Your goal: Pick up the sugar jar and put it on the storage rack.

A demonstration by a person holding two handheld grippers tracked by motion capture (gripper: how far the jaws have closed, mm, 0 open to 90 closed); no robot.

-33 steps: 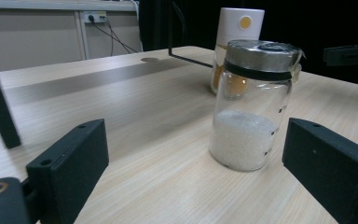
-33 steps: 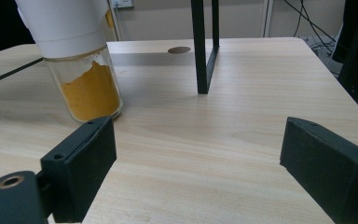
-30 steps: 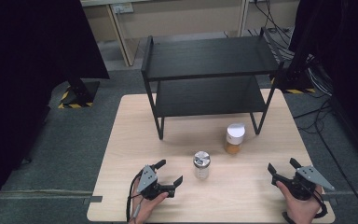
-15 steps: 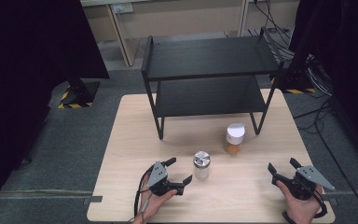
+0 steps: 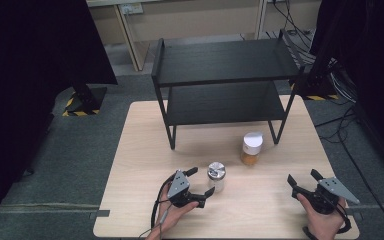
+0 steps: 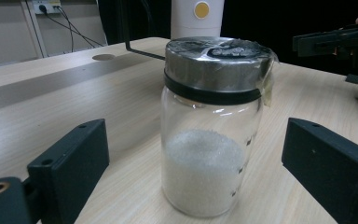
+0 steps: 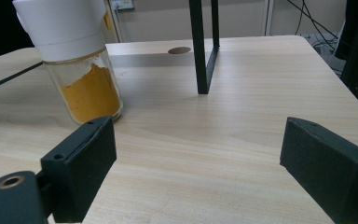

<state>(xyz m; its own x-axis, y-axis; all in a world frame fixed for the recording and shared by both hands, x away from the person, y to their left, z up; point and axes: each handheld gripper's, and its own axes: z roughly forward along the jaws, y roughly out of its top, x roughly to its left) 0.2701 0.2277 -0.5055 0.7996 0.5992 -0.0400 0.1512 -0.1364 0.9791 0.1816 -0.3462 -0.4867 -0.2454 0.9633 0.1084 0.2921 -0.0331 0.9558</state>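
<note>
- Two hand-held grippers sit near the front edge of a light wooden table point(image 5: 140, 150) in the high view. The left gripper point(image 5: 198, 183) lies just left of a glass jar with a metal lid point(image 5: 216, 176), its jaws spread wide and pointing toward the jar without touching it. The right gripper point(image 5: 302, 179) rests at the near right, well apart from both jars, jaws also wide. A white-capped jar of orange powder point(image 5: 251, 148) stands farther back, beside the right front leg of a black two-tier shelf point(image 5: 220, 65).
- Left gripper view: the jar, about a third full of white grains point(image 6: 203, 172), stands upright between the two spread black jaws, clear of both. Clear tape wraps over its silver lid point(image 6: 216, 58). The white-capped jar rises behind it.
- Right gripper view: wide jaws frame bare tabletop. The orange powder jar point(image 7: 81, 70) stands far left, a shelf leg point(image 7: 204, 46) beyond.
</note>
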